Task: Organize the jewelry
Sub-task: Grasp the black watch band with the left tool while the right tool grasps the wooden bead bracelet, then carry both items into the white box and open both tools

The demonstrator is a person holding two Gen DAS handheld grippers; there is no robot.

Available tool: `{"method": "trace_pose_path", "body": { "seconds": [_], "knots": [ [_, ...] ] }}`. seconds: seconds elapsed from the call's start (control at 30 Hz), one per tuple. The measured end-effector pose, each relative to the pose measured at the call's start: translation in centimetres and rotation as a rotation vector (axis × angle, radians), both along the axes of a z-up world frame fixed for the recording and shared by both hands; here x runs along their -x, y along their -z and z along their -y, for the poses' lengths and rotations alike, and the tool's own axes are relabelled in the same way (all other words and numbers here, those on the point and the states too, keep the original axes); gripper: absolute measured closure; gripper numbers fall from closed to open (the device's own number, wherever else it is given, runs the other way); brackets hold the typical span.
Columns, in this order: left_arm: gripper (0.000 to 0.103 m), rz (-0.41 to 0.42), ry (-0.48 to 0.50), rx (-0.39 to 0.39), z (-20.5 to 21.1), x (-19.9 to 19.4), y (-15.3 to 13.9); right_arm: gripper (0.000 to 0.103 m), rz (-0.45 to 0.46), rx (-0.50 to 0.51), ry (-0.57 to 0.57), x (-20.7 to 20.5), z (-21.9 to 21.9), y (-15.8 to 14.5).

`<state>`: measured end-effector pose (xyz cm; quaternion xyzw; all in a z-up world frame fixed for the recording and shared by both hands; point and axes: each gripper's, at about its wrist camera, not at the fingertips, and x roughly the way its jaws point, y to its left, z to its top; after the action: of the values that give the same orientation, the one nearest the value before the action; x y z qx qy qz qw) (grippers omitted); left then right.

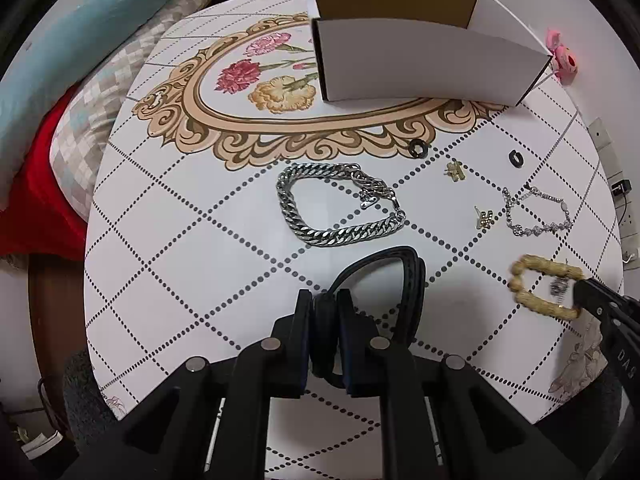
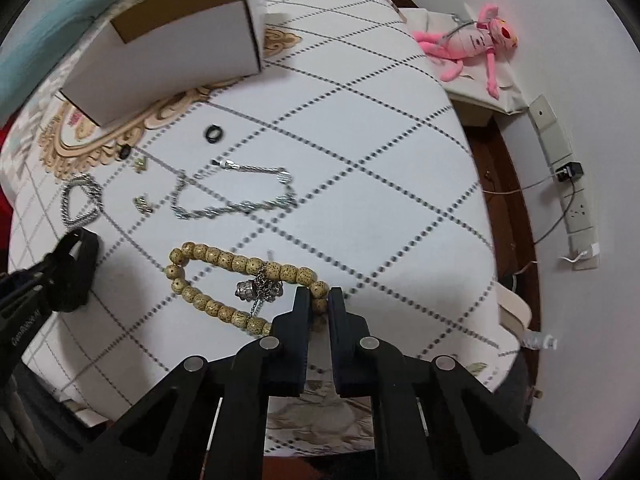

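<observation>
On the table (image 1: 168, 240) lie four bracelets: one heavy silver curb chain (image 1: 340, 204), one thin silver chain with stones (image 1: 536, 214), one loop of tan wooden beads (image 2: 240, 284) carrying a small metal charm cluster (image 2: 260, 290), and one black band (image 1: 376, 304). There are two black rings (image 1: 418, 148) (image 1: 516, 159) and two small gold earrings (image 1: 455, 171) (image 1: 485, 218). One open white cardboard box (image 1: 420, 68) stands on the table. One pink plush toy (image 2: 476, 46) lies beyond the table's edge. Two grippers are present, a left gripper (image 1: 325, 332) and a right gripper (image 2: 319, 304).
</observation>
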<state>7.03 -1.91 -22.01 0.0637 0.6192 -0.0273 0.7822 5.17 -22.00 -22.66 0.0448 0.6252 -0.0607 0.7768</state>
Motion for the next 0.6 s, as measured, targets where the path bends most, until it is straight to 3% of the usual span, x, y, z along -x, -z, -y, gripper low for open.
{"method": "trace_pose_path", "body": {
  "seconds": [0.13,0.23,0.6],
  "knots": [
    [0.093,0.002,-0.015,0.018,-0.5,0.1,-0.8,0.094,0.016,-0.176,0.076,0.0,0.6,-0.5],
    [0.093,0.017,-0.015,0.02,-0.7,0.4,-1.6,0.094,0.058,-0.24,0.1,0.2,1.0,-1.8],
    [0.093,0.115,-0.021,0.109,-0.4,-0.7,-7.4,0.094,0.186,-0.288,0.009,-0.9,1.0,-8.1]
  ]
}}
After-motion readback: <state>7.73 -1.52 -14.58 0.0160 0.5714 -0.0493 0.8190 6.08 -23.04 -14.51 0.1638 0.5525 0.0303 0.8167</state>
